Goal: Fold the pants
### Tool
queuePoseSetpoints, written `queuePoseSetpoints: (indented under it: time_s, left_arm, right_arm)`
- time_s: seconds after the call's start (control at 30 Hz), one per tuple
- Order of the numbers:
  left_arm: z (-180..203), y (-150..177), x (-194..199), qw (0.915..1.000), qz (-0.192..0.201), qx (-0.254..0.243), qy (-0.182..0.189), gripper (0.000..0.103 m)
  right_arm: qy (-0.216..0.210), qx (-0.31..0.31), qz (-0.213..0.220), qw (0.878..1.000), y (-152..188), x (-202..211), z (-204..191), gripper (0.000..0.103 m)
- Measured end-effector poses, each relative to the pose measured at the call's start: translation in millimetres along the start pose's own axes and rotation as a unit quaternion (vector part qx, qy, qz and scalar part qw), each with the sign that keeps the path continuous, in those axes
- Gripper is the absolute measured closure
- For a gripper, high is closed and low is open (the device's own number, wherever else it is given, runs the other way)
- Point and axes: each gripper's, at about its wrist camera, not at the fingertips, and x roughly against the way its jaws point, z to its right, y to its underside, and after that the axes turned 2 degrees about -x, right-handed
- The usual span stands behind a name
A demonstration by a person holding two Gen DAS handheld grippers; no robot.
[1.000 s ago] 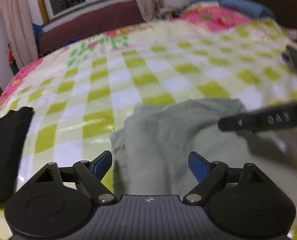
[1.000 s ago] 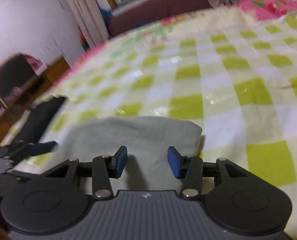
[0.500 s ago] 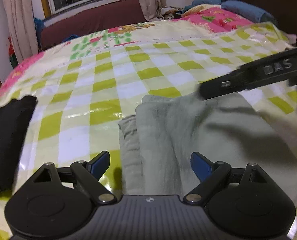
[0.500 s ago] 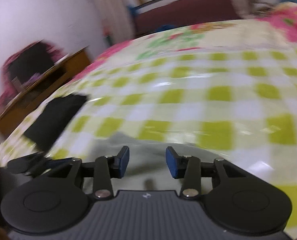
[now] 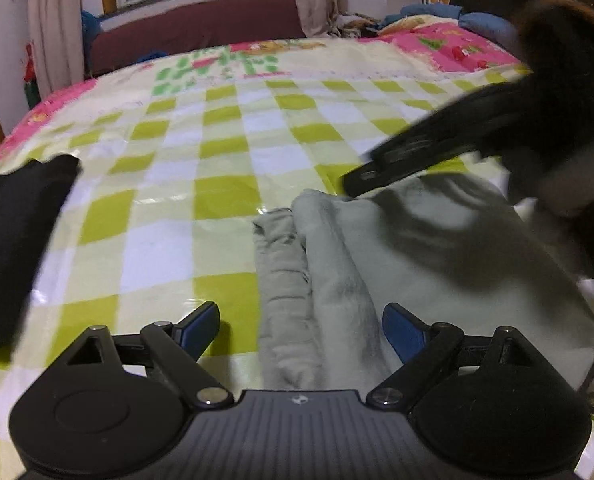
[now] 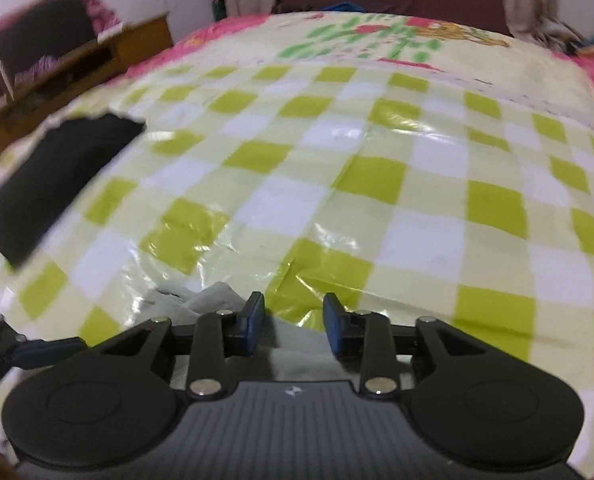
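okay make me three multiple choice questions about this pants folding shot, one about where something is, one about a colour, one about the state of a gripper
1. Where does the black folded garment lie relative to the grey-green pants?
A. On top of them
B. Apart, to their left on the bed
C. Tucked under them

2. What colours are the squares of the checked plastic sheet under the pants?
A. Lime green and white
B. Red and blue
C. Black and grey

3. How does the left gripper stand?
A. Shut on the pants
B. Shut on the black garment
C. Open, with the pants' left edge between its spread fingers

Answers:
1. B: the left wrist view shows bare sheet between the two garments.
2. A: green and white squares alternate across the bed.
3. C: both blue fingertips stand wide apart and clamp nothing.
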Motion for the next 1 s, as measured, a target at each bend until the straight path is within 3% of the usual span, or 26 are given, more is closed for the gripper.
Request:
queuePoseSetpoints:
  time_s: [0.13, 0.27, 0.37, 0.53, 0.6, 0.63, 0.67, 0.73, 1.0]
  left_arm:
    - [-4, -1, 11, 0.9999, 0.01, 0.001, -0.008, 0.001]
    - [-1, 4, -3, 0.9997, -0.019, 0.015, -0.008, 0.001]
    - [-3, 6, 0, 0.9991, -0.021, 0.038, 0.0, 0.007]
    - [2, 4, 0, 0.9994, -0.02, 0.029, 0.003, 0.023]
    - [5, 3, 1, 0.9992, -0.017, 0.034, 0.007, 0.033]
    - [7, 3, 1, 0.9993, -0.016, 0.032, 0.007, 0.038]
    - [9, 2, 1, 0.9995, -0.014, 0.029, 0.003, 0.039]
    - [13, 0, 1, 0.9996, -0.01, 0.024, -0.007, 0.04]
    - [18, -8, -10, 0.9991, -0.014, 0.03, -0.025, 0.039]
  right_arm:
    - [-0.037, -0.041, 0.036, 0.998, 33, 64, 16, 0.067]
    - [-0.021, -0.083, 0.036, 0.996, 77, 103, 28, 0.064]
    - [0.012, -0.099, 0.03, 0.995, 108, 115, 32, 0.053]
    - [-0.012, -0.151, 0.017, 0.988, 119, 98, 41, 0.042]
    - [-0.032, -0.167, 0.026, 0.985, 110, 91, 42, 0.048]
    - [-0.046, -0.172, 0.027, 0.984, 107, 87, 44, 0.061]
    - [-0.049, -0.174, 0.021, 0.983, 100, 81, 45, 0.071]
    - [-0.048, -0.167, 0.013, 0.985, 91, 71, 46, 0.077]
    - [-0.018, -0.15, 0.012, 0.988, 60, 55, 55, 0.078]
